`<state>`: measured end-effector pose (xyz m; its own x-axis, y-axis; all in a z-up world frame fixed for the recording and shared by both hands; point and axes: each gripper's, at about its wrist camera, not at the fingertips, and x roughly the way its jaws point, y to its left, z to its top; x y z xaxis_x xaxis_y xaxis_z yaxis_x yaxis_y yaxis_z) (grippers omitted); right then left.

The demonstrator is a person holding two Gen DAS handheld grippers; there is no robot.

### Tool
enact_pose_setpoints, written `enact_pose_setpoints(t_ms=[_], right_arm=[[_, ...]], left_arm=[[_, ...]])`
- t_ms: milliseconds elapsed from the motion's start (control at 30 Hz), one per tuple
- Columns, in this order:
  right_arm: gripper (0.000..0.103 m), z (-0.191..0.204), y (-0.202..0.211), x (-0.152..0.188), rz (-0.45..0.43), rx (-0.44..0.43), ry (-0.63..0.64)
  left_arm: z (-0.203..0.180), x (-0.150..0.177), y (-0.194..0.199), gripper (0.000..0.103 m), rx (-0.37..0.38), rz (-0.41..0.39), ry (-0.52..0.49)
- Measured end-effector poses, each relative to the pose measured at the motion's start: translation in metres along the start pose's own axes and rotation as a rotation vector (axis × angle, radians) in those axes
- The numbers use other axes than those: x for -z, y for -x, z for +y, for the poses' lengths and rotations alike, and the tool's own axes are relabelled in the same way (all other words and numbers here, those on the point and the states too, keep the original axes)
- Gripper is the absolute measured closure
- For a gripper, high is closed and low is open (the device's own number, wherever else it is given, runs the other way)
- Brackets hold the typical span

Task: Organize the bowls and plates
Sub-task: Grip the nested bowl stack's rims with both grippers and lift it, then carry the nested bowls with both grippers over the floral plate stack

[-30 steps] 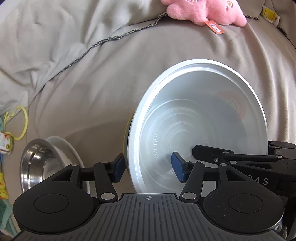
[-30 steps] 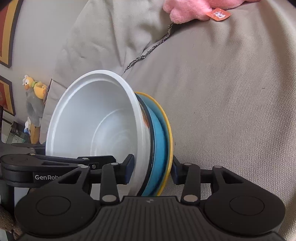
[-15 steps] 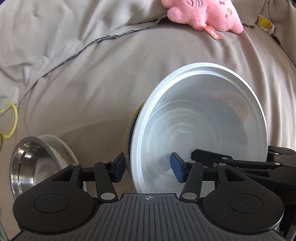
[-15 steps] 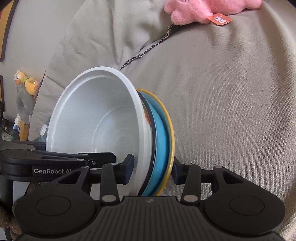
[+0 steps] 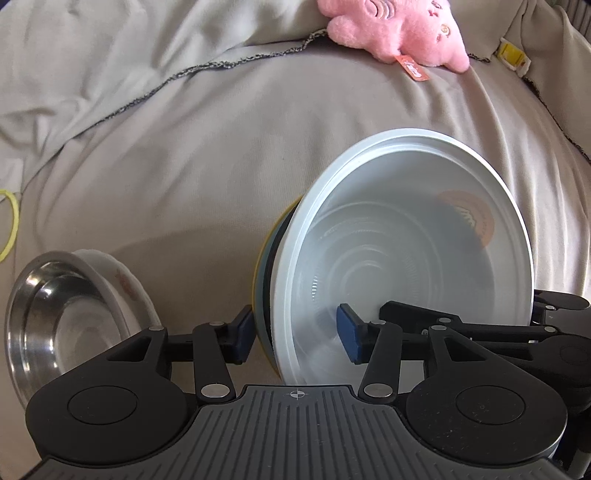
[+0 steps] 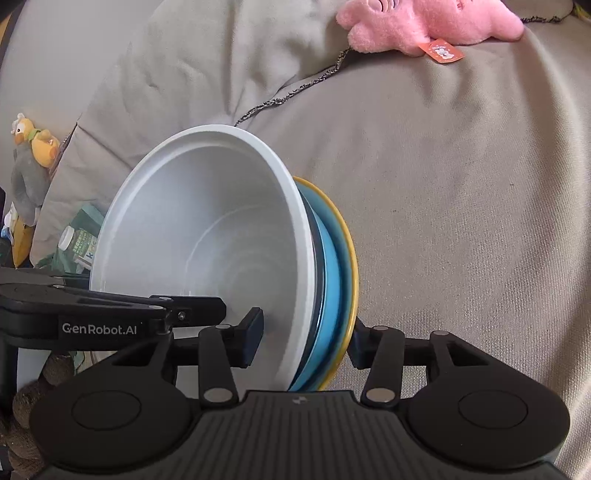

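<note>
Starting at the far left of the grey cover (image 5: 184, 166), we are seeing a thin yellow ring (image 5: 9, 221) lying flat. Near it a steel bowl (image 5: 48, 314) is sitting nested inside a white dish (image 5: 125, 280). Both are lying on the cover, well apart from the stack.

Moving right, we are holding the left gripper (image 5: 295, 336) astride the near edge of that stack, and its jaws are closing. Its left pad is sitting just beside the yellow plate (image 5: 256, 280) at the back of the stack. Its right pad is hanging inside the white bowl (image 5: 388, 240), with a clear gap to the bowl's wall, so the jaws are standing apart around the stack.

The stack is standing tilted on edge. The white bowl is facing right, and behind it we are seeing a dark plate (image 6: 314, 236), a blue plate (image 6: 330, 288) and then the yellow plate.

Further right, the right gripper (image 6: 306, 339) is straddling the same stack from the other side, and its jaws are opening. One pad is reaching inside the white bowl and the other is lying against the yellow plate. We cannot tell whether the pads are pressing.

Far off, at the top right, a pink plush toy (image 5: 399, 29) is lying on the cover. In the right wrist view a toy bird (image 6: 33, 147) and a bottle (image 6: 74, 243) are showing past the cover's left edge.
</note>
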<state>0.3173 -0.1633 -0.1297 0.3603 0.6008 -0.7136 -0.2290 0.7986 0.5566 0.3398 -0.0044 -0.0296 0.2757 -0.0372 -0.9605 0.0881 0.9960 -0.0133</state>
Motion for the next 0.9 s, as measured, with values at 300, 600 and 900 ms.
enact_pose_setpoints(t_ms=[300, 600, 900], right_arm=[[0.056, 0.039, 0.022, -0.006, -0.029, -0.004, 0.029], [0.055, 0.153, 0.035, -0.022, -0.054, -0.044, 0.204], [0.056, 0.232, -0.059, -0.017, 0.118, -0.044, 0.317]], left_arm=[[0.020, 0.003, 0.053, 0.051, -0.005, -0.079, 0.001], [0.100, 0.036, 0.136, 0.051, -0.050, -0.209, 0.080], [0.201, 0.077, 0.085, 0.053, -0.054, -0.107, 0.238]])
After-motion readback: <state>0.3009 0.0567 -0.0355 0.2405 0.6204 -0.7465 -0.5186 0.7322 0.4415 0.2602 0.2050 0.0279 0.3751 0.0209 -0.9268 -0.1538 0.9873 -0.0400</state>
